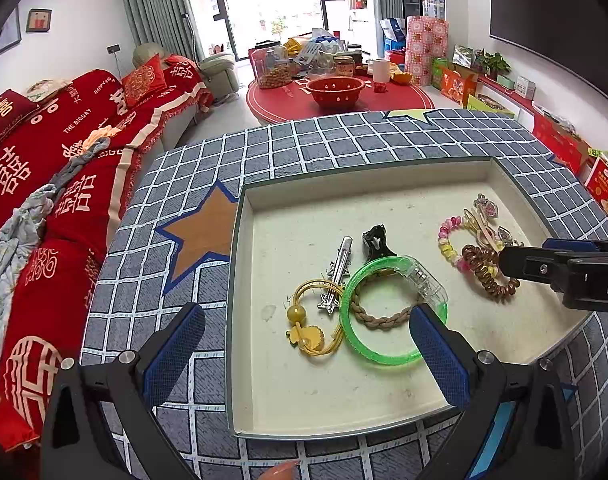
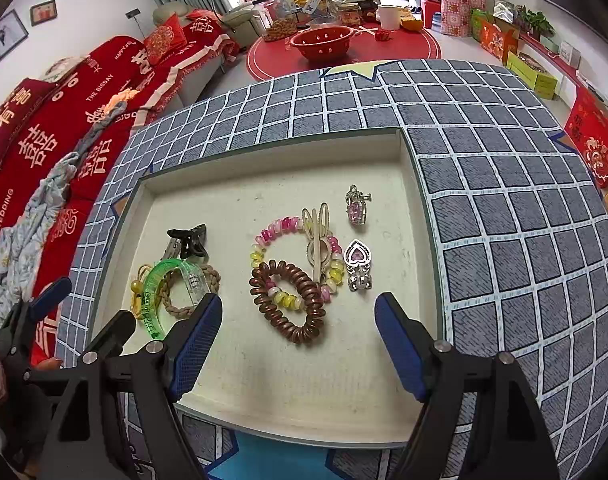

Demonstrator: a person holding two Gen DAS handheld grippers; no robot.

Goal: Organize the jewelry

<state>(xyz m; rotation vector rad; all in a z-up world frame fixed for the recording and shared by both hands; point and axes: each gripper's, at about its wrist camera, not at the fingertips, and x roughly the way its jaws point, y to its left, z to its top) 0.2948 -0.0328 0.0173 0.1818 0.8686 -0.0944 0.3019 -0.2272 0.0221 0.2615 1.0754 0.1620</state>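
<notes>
1. The jewelry lies in a shallow cream tray (image 2: 400, 152) in two loose clusters. The right-hand cluster holds a brown spiral hair tie (image 2: 292, 300), which overlaps a pink-and-yellow beaded bracelet (image 2: 290, 228); a cream rabbit-ear clip (image 2: 317, 240) lies across the bracelet, and two heart-shaped pieces (image 2: 358, 256) sit just beside it.
2. The left-hand cluster holds a green bangle (image 1: 384, 312) lying over a braided tan band (image 1: 380, 320), with a yellow elastic tie (image 1: 312, 328), a silver star clip (image 1: 336, 276) and a black claw clip (image 1: 376, 240) touching or just beside them.
3. The right gripper (image 2: 298, 344) hangs over the near part of the tray with its jaws wide apart and nothing between them; the spiral tie lies just ahead of the gap.
4. The left gripper (image 1: 308, 352) is also spread wide and empty, one finger over the bangle's near edge, the other outside the tray wall above the checked tabletop (image 1: 344, 140).
5. Judging by this, the step in hand is choosing the next piece, probably from the right cluster.
6. The next move calls for lowering onto a single item and closing without dragging overlapped neighbours along.
</notes>
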